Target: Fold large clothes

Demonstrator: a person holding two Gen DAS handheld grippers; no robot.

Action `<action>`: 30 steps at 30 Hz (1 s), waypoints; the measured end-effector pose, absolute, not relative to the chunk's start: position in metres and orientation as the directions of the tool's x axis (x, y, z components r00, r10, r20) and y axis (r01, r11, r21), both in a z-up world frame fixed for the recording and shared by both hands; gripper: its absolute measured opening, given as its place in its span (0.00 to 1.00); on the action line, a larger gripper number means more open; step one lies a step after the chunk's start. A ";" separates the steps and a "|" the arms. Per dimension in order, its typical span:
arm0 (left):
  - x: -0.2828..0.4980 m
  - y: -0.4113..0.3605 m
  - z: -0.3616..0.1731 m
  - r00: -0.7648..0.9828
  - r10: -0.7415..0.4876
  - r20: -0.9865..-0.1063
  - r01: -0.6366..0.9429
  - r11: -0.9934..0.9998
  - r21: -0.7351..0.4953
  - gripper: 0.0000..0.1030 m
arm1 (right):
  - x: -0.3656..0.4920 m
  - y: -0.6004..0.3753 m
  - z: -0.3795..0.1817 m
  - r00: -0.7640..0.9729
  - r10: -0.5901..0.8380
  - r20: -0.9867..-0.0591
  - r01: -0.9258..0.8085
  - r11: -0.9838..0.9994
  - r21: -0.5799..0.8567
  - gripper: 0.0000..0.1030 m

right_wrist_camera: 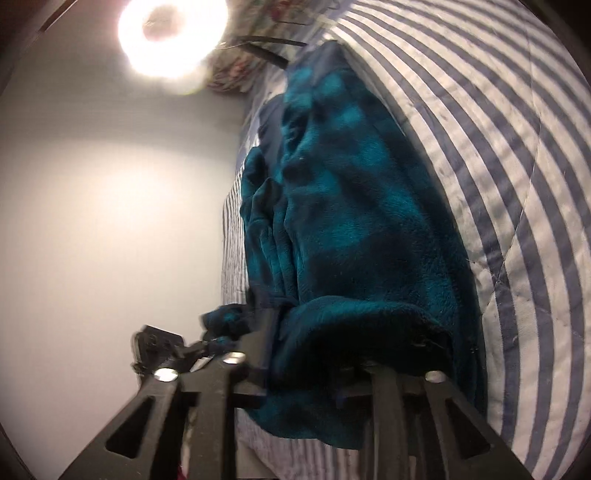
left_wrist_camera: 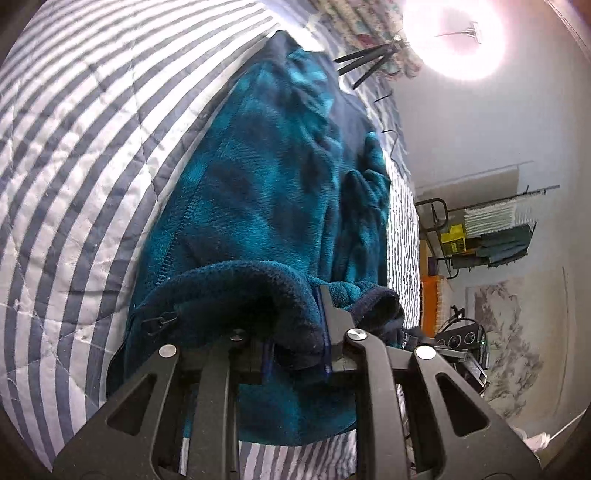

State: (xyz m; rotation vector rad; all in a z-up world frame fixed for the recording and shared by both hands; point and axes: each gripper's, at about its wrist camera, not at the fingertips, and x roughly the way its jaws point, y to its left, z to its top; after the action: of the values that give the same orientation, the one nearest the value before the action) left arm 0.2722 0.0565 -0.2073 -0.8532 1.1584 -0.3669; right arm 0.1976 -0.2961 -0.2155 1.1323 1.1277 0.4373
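Teal fleece, patterned in darker blue patches, made up the one garment in view: a large zip-front jacket point(left_wrist_camera: 266, 192) lying lengthwise on a quilt point(left_wrist_camera: 81, 155) of white and grey-blue stripes.

Item, near edge of jacket: lifted and rolled back toward the cameras, its navy lining showing as a thick curled lip. A zip pull point(left_wrist_camera: 162, 319) hung at the left end of that lip in the left wrist view.

Item, left gripper point(left_wrist_camera: 295, 332): black, two-fingered. The rolled edge lay between and over its fingers, one finger point(left_wrist_camera: 332, 314) standing clear against the cloth, the other buried under the fold. Whether the pads pressed on the fleece or stood slack around it could not be told.

Item, right gripper point(right_wrist_camera: 332, 354): black, likewise draped by the near edge of the jacket point(right_wrist_camera: 351, 221). One finger point(right_wrist_camera: 264, 332) showed at the left of the fold; the other was hidden by cloth. Grip or slack could not be told here either.

Item, surroundings: a bright ring light point(left_wrist_camera: 454, 37) on a dark tripod point(left_wrist_camera: 364, 61) at the far end of the quilt; a plain pale wall point(right_wrist_camera: 92, 221); a metal rack point(left_wrist_camera: 491, 229) with folded cloths and a yellow box beside the bed; a floral fabric point(left_wrist_camera: 369, 22) beyond the jacket's far end.
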 end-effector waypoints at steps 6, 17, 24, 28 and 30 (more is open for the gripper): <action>0.287 0.068 -0.208 0.359 -0.707 -0.609 -0.215 0.572 -0.792 0.50 | 0.197 -0.314 -0.204 0.466 0.788 -0.403 0.230 0.332 0.915 0.80; 0.269 0.103 -0.178 0.451 -0.613 -0.649 -0.078 0.697 -0.713 0.62 | 0.179 -0.320 -0.166 0.467 0.609 -0.642 0.012 0.721 0.693 0.59; 0.273 0.082 -0.204 0.388 -0.586 -0.711 -0.035 0.762 -0.647 0.61 | 0.191 -0.296 -0.175 0.443 0.506 -0.740 -0.042 0.836 0.547 0.61; 0.280 0.075 -0.210 0.373 -0.574 -0.729 -0.028 0.779 -0.627 0.20 | 0.202 -0.282 -0.181 0.433 0.480 -0.763 -0.065 0.861 0.504 0.30; 0.279 0.071 -0.208 0.384 -0.570 -0.726 -0.015 0.783 -0.622 0.12 | 0.203 -0.279 -0.180 0.426 0.471 -0.772 -0.072 0.869 0.490 0.17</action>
State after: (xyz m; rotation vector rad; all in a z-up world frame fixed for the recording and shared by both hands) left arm 0.2792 0.0715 -0.2076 -0.6001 1.1353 -0.3824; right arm 0.2033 -0.2795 -0.1798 0.4164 1.0839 0.3520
